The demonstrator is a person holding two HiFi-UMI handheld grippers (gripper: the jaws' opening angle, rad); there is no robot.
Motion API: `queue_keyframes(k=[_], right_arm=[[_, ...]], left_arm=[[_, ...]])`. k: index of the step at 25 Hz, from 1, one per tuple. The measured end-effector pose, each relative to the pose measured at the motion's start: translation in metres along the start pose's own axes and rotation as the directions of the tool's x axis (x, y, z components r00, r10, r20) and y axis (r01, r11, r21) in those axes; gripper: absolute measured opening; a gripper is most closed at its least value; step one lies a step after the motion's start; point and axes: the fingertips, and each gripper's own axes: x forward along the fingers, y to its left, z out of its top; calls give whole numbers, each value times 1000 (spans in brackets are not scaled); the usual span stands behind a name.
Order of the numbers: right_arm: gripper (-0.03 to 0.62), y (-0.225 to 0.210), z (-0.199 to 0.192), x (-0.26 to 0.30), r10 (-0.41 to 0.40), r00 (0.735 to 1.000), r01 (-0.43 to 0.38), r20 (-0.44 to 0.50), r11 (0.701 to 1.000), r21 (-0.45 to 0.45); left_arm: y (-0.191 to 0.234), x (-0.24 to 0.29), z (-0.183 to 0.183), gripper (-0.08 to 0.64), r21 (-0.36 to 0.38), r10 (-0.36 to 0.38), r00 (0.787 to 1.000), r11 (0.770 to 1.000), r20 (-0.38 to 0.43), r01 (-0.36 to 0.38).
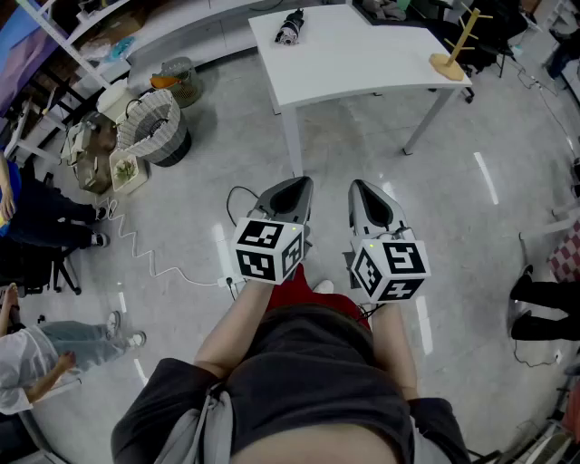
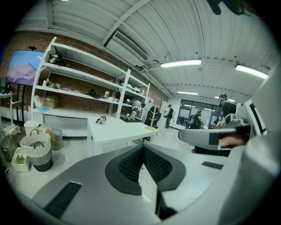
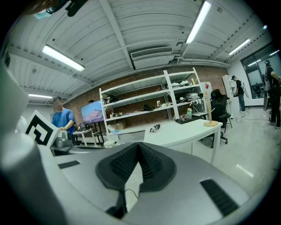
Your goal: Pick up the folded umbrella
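The folded umbrella [image 1: 290, 27] lies at the tabletop's [image 1: 362, 68] far edge — well ahead of the left tool [image 1: 294, 184] and right tool [image 1: 362, 188], both pinched together, empty.

1. A robotics lab or workshop: brick wall [image 2: 26, 41], ribbed ceiling, strip lights [image 3: 63, 58].
2. Open white shelving [image 2: 83, 83] crowded with gear, beside a wall screen [image 2: 26, 68].
3. White worktable [image 1: 353, 54], polished floor [image 1: 471, 236], trailing cable [image 1: 149, 263].

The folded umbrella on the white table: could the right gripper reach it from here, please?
Probably not yet: the umbrella lies far back on the table, with open floor between the table and the right gripper. Nothing blocks stepping closer.
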Motion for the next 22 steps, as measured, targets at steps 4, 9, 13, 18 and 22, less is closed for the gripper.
queue_keyframes(k=[4, 9, 13, 18, 22], right_arm=[[18, 1, 0, -1, 7, 1000, -7, 3, 1000, -1], [18, -3, -1, -6, 4, 1000, -4, 10, 1000, 1], [18, -10, -11, -9, -7, 1000, 8, -8, 999, 40], [18, -22, -19, -16, -41, 999, 43, -27, 996, 72], [18, -31, -21, -20, -49, 998, 52, -34, 993, 108]], left_arm=[[0, 0, 0, 14, 2, 5, 1000, 1000, 3, -5], [-3, -2, 2, 12, 13, 12, 1000, 1000, 9, -12], [0, -4, 3, 14, 13, 19, 1000, 1000, 15, -19], [-2, -1, 3, 14, 16, 22, 1000, 1000, 19, -22], [-8, 4, 7, 14, 31, 14, 1000, 999, 26, -15]])
